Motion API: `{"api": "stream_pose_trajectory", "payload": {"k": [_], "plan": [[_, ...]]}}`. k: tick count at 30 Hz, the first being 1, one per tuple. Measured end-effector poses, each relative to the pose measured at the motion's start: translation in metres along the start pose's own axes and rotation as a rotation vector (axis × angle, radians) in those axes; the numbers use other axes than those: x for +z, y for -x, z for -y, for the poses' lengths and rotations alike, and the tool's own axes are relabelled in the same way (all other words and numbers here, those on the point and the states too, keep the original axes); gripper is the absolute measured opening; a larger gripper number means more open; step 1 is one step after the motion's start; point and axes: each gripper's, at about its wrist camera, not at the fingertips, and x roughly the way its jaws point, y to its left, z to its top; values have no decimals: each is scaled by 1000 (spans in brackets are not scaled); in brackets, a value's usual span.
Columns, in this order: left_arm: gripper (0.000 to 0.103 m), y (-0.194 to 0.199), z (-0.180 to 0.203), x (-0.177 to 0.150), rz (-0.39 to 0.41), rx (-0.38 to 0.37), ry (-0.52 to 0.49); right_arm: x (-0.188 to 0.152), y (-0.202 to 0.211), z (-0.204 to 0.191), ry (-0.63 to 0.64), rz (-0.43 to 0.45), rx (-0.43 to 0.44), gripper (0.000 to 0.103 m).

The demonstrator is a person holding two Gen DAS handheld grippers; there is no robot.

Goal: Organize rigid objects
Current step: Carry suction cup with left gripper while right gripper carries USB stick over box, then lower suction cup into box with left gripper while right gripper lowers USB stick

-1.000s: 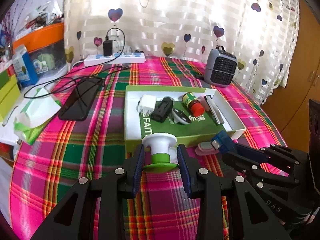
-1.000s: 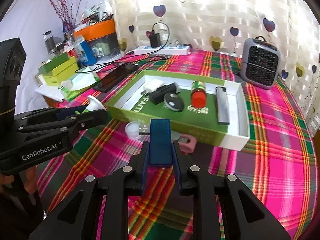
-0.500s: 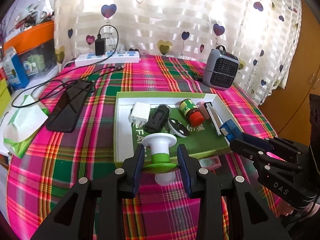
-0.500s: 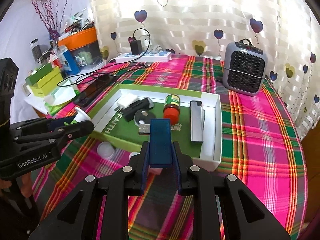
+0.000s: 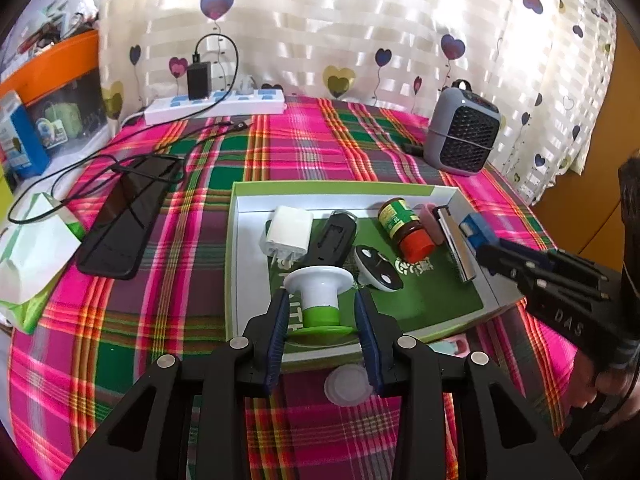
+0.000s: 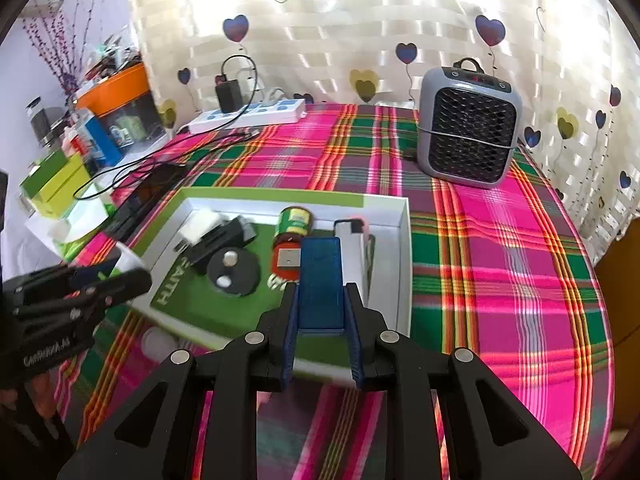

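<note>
Left tongs: clamped on white-green spool. Right tongs: clamped on blue USB drive. Release into tray's free 6 o'clock floor, clear of jar.

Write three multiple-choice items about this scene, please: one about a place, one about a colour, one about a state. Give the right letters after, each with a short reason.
1. Where does the small jar lie?
A. inside the green-rimmed box
B. on the phone
C. beside the heater

2. What colour is the flat stick held by the right tool?
A. red
B. blue
C. yellow

3. What is the state of the left tool?
A. open and holding nothing
B. shut on the white and green spool
C. lying on the cloth

Answers: 1 A, the jar lies on its side in the box, between the black key fob and the lighter. 2 B, the USB stick is dark blue. 3 B, the spool sits gripped between the tool's fingers.
</note>
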Motion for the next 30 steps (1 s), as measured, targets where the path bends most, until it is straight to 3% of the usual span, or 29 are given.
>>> {"api": "stream_pose_trajectory", "payload": {"k": [30], "plan": [[32, -32, -5, 2, -49, 24, 9, 10, -31, 28, -70, -12, -65, 23]]}}
